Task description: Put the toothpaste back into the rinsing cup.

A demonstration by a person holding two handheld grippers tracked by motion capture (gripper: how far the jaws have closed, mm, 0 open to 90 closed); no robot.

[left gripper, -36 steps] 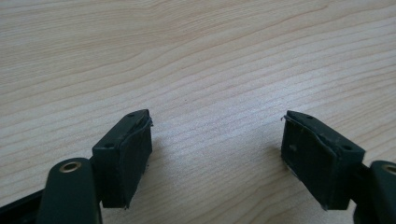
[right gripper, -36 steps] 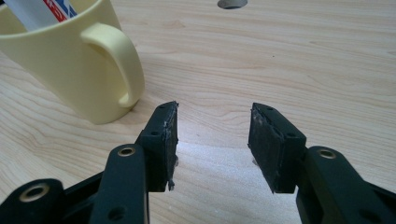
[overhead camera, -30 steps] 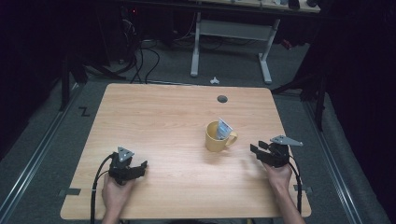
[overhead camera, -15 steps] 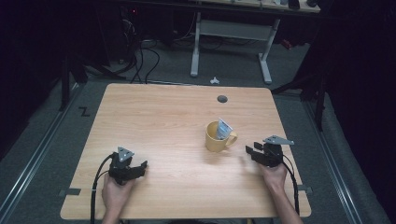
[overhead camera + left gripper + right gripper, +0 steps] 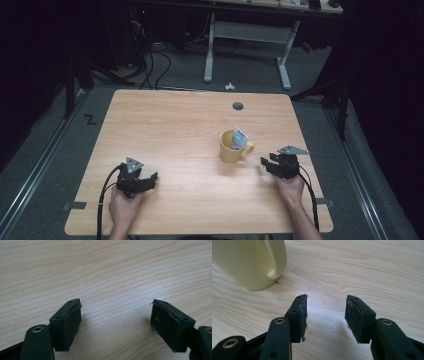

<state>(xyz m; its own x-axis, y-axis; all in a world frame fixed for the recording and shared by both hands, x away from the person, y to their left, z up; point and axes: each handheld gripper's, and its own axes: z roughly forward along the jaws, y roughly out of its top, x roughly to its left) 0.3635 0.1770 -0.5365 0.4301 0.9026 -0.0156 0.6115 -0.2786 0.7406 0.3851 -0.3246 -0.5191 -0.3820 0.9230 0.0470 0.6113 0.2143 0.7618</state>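
mug upright, right half of table, packet inside | handle turned toward right gripper, just beside, jaws apart, empty, near right edge | left gripper jaws apart, empty, well apart, near front-left corner | right hand nearer

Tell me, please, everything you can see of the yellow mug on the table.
The yellow mug stands upright on the wooden table, right of centre. It looks like glazed ceramic, pale yellow, with a loop handle turned toward the right gripper. A small grey-white packet sticks up out of its mouth, leaning on the rim. Nothing else touches it: the right gripper sits beside it with its jaws apart and empty.
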